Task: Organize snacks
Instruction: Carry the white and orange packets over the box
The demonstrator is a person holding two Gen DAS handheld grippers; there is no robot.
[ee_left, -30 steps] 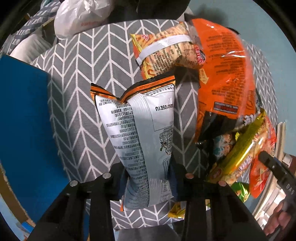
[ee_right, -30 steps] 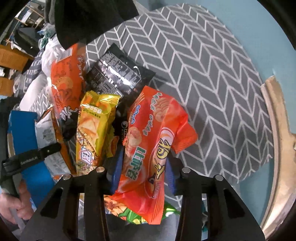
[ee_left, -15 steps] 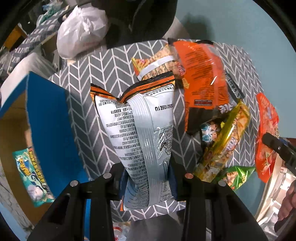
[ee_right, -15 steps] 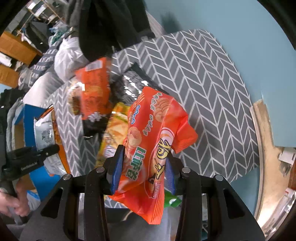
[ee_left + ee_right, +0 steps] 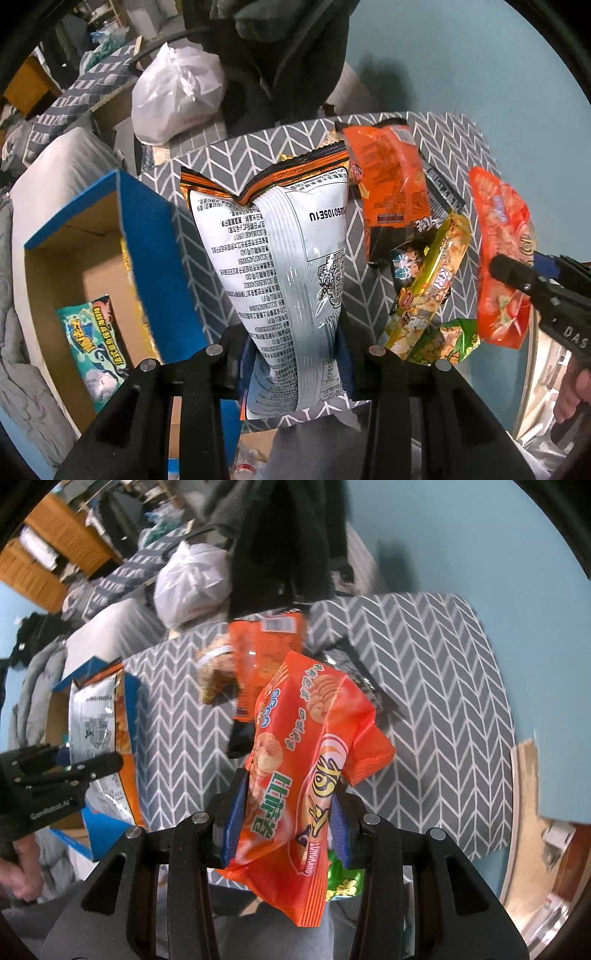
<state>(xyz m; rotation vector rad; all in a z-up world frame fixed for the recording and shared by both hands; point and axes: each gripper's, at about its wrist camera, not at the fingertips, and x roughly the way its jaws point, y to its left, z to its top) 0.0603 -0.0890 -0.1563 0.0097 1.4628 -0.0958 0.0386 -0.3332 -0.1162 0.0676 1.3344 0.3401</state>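
My left gripper (image 5: 295, 347) is shut on a silver and orange snack bag (image 5: 280, 251) and holds it up above the grey chevron table (image 5: 221, 162), beside a blue cardboard box (image 5: 147, 236). A teal snack pack (image 5: 92, 339) lies inside the box. My right gripper (image 5: 286, 812) is shut on a red-orange snack bag (image 5: 306, 760) and holds it lifted over the table (image 5: 436, 686). That bag also shows in the left wrist view (image 5: 498, 251). The silver bag shows at the left of the right wrist view (image 5: 99, 716).
Several snack bags lie in a pile on the table: an orange one (image 5: 391, 177), a yellow one (image 5: 432, 280), a green one (image 5: 447, 339) and a black one (image 5: 354, 664). A white plastic bag (image 5: 177, 96) and dark clothing (image 5: 273, 55) sit behind the table.
Both grippers have risen and drawn back from the table with their bags. The blue box and the teal pack inside it have come into the left wrist view.
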